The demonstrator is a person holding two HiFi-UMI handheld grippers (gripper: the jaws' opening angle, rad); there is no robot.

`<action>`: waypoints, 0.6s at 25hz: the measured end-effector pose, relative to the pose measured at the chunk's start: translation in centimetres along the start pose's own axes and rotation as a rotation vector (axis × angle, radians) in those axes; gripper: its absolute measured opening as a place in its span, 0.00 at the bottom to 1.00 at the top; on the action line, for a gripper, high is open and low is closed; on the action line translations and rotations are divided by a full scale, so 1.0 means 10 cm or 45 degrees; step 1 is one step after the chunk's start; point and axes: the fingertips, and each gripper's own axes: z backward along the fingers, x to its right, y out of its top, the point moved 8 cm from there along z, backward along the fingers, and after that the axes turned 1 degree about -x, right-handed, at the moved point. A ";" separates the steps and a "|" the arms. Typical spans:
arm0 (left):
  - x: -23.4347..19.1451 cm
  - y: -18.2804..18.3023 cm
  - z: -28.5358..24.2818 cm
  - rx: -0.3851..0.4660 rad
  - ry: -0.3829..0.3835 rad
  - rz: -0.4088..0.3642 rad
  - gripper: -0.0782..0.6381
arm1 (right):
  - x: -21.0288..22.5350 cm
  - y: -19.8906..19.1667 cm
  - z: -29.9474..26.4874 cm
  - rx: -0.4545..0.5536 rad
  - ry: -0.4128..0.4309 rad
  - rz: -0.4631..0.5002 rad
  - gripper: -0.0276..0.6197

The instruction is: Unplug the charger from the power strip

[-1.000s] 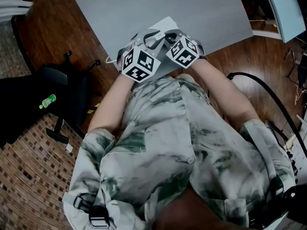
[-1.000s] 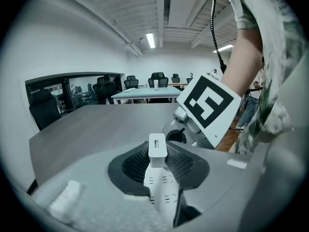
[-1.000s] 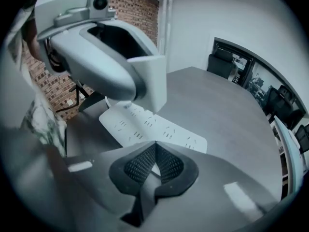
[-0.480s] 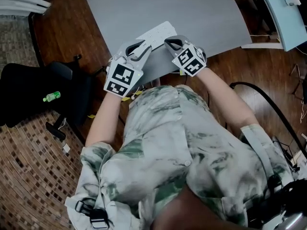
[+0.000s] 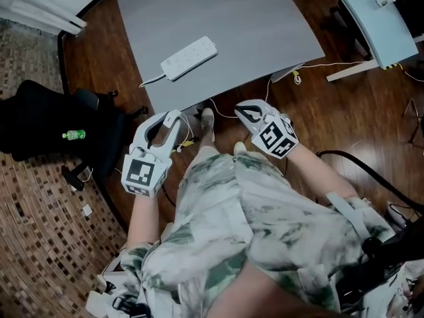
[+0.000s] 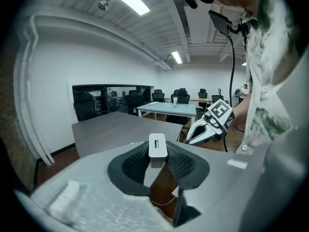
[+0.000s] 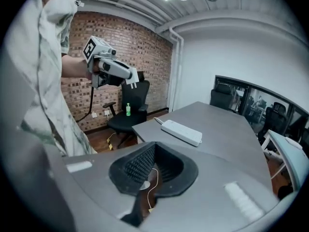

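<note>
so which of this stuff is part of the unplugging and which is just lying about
For the job:
charger, held in the left gripper
power strip, on the table
right gripper, empty

Lying about:
chair
bottle, on the chair
blue table

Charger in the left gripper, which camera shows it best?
The left gripper view: the white charger sits close up between the pads of the left gripper. The right gripper view shows only a small white bit at that gripper's end; the head view leaves it unclear.
</note>
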 end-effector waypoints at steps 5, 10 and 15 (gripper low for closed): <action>0.48 -0.09 0.56 -0.045 0.046 -0.012 0.26 | -0.51 -0.10 0.37 0.044 0.052 0.021 0.05; 0.80 -0.07 0.81 0.000 -0.012 -0.050 0.26 | -0.95 -0.06 0.67 0.091 0.005 0.012 0.05; 1.13 -0.26 1.08 0.061 -0.084 -0.077 0.26 | -1.46 0.02 0.87 0.138 -0.031 0.026 0.05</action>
